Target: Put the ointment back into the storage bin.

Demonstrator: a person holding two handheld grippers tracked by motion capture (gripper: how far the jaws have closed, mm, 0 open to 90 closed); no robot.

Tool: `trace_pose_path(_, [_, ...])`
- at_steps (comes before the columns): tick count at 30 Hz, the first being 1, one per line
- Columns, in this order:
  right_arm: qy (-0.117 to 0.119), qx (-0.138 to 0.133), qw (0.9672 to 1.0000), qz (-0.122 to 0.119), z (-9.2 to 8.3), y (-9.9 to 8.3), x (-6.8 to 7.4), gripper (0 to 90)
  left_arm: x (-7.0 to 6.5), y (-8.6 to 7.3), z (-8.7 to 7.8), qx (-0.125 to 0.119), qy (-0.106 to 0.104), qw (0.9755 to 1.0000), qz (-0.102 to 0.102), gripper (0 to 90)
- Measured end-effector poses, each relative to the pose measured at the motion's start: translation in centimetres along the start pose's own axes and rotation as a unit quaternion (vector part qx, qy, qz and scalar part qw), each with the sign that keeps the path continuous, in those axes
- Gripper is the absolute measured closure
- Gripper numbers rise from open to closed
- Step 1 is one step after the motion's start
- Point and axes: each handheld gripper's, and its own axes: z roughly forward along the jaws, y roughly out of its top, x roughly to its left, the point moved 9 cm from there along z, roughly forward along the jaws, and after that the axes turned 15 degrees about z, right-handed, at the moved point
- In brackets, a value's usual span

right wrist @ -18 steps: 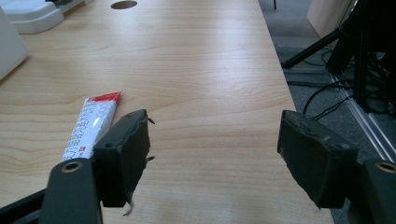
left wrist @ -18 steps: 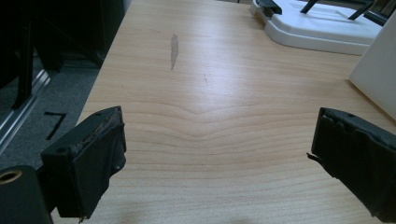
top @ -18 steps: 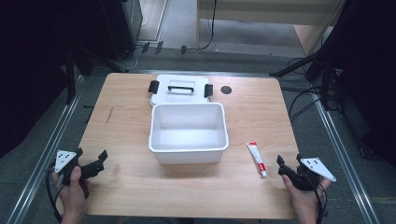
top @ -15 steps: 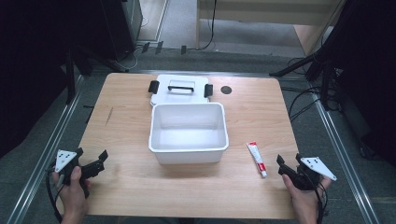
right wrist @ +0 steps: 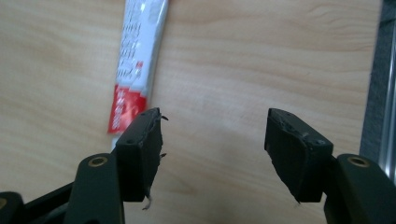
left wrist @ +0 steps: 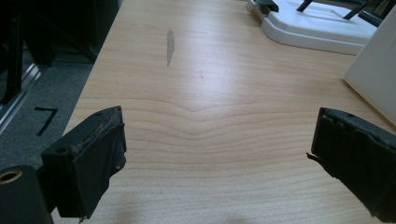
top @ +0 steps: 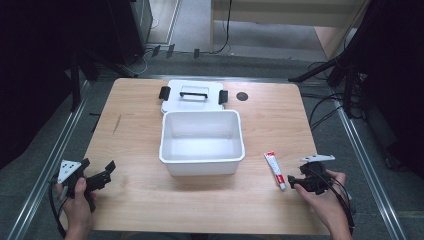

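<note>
High view: white tub mid-tabletop, lid touching behind it. Tube lies right of tub, just beside right tongs; left tongs at near-left edge.
Left gripper view: jaws spread wide over bare wood, gripping nothing.
Right gripper view: jaws apart, empty; tube ahead, its end at one jaw.

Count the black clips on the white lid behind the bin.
2. One black clip sits at the lid's left end, the other at its right end, flanking the handle.
</note>
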Motion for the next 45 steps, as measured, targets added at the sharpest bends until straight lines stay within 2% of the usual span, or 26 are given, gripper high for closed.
trace_pose_path(3, [-0.027, 0.053, 0.9979, -0.026, -0.2, 0.0, 0.6, 39.6, 0.0, 0.0, 0.0, 0.0, -0.001, 1.0, -0.002, 3.5])
trace_pose_path(4, [-0.027, 0.071, 0.9966, -0.032, -0.4, 0.2, 0.9, 39.8, 0.0, 0.0, 0.0, 0.001, -0.001, 1.0, -0.002, 3.5])
trace_pose_path(7, [-0.027, 0.113, 0.9924, -0.04, -0.8, 0.6, 1.7, 41.6, 0.0, 0.0, 0.0, 0.0, -0.003, 1.0, -0.003, 3.5])
trace_pose_path(9, [-0.025, 0.144, 0.9881, -0.047, -1.0, 0.8, 2.3, 45.9, 0.0, 0.0, 0.0, 0.001, -0.004, 1.0, -0.003, 3.5])
trace_pose_path(15, [-0.008, 0.195, 0.9794, -0.05, -1.4, 1.7, 4.4, 53.7, 0.0, 0.0, 0.0, 0.0, -0.008, 1.0, -0.006, 3.5])
trace_pose_path(20, [-0.03, 0.215, 0.9749, -0.05, -0.6, 2.0, 5.1, 59.1, 0.0, 0.0, 0.0, 0.0, -0.011, 0.9999, -0.007, 3.5])
trace_pose_path(23, [-0.024, 0.228, 0.9728, -0.036, -0.1, 2.0, 5.4, 59.5, 0.0, 0.0, 0.0, 0.0, -0.011, 0.9999, -0.008, 3.5])
trace_pose_path(24, [-0.026, 0.235, 0.9714, -0.027, 0.1, 1.9, 5.4, 59.6, 0.0, 0.0, 0.1, 0.0, -0.012, 0.9999, -0.007, 3.5])
trace_pose_path(27, [-0.042, 0.246, 0.968, -0.025, 0.9, 1.6, 4.8, 59.8, 0.0, 0.0, 0.1, 0.001, -0.011, 0.9999, -0.006, 3.5])
trace_pose_path(31, [-0.03, 0.249, 0.968, -0.009, 1.6, 1.7, 4.7, 61.6, 0.0, 0.0, 0.1, 0.002, -0.01, 0.9999, -0.005, 3.5])
trace_pose_path(35, [-0.032, 0.254, 0.9668, -0.003, 2.0, 1.8, 4.8, 63.9, 0.0, 0.0, 0.1, 0.001, -0.01, 0.9999, -0.005, 3.9])
trace_pose_path(36, [-0.034, 0.261, 0.9648, 0.0, 2.3, 1.7, 4.8, 65.6, 0.0, 0.0, 0.1, 0.001, -0.01, 0.9999, -0.004, 3.9])
trace_pose_path(37, [-0.034, 0.26, 0.965, -0.005, 2.5, 1.7, 4.7, 66.4, 0.0, 0.0, 0.1, 0.001, -0.01, 0.9999, -0.004, 3.9])
trace_pose_path(41, [-0.034, 0.272, 0.9617, -0.002, 2.9, 1.4, 4.8, 69.3, 0.0, 0.0, 0.1, 0.001, -0.01, 0.9999, -0.004, 4.0])
trace_pose_path(45, [-0.033, 0.274, 0.9611, -0.006, 3.0, 1.3, 4.9, 70.7, 0.0, 0.0, 0.1, 0.002, -0.01, 0.9999, -0.006, 3.9])
